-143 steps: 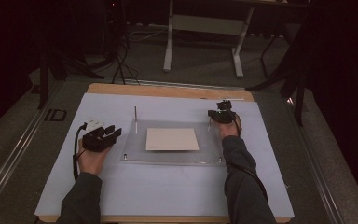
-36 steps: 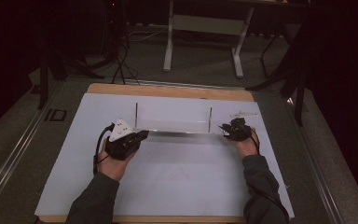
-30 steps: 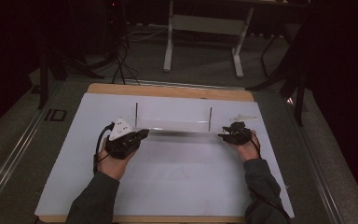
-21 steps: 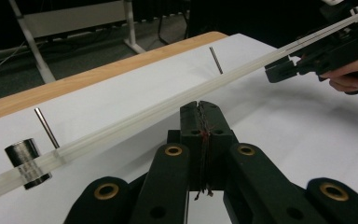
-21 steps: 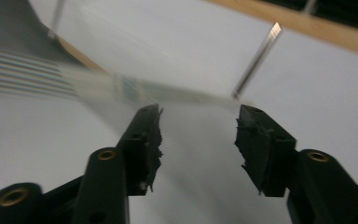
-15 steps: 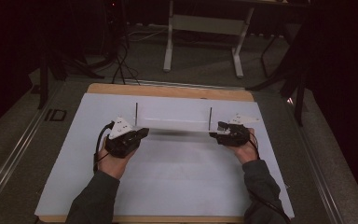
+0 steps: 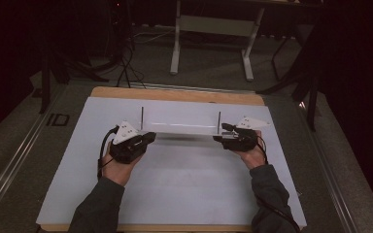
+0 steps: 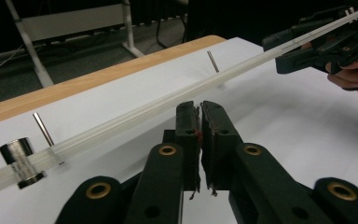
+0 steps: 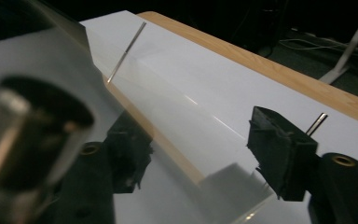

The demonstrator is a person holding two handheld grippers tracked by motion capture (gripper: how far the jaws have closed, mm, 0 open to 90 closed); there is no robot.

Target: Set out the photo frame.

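Observation:
A clear plate [image 7: 179, 121] with two thin upright pins [image 7: 142, 118] spans between my grippers. My left gripper [image 7: 150, 137] points at its left near corner. In the left gripper view, those jaws [image 8: 198, 106] have just been opening to a narrow slit that holds nothing, and the plate's edge [image 8: 135, 114] runs past their tips. My right gripper [image 7: 218, 138] is at the right end. Its jaws [image 9: 198, 140] opened wide, then closed a little. They stand on either side of the plate [image 9: 177, 102] without clamping it. A metal cylinder [image 8: 21, 158] sits in the plate.
The white mat [image 7: 184, 184] covers the table, with a wooden edge [image 7: 175, 93] at the back. A metal stand [image 7: 209, 24] and cables are on the dark floor beyond. Floor rails [image 7: 14, 160] run along the left.
The plate earlier lay flat, nearer me, with a pale sheet on it. Over the last second the right gripper slid left onto the plate's right end. The left gripper stayed put.

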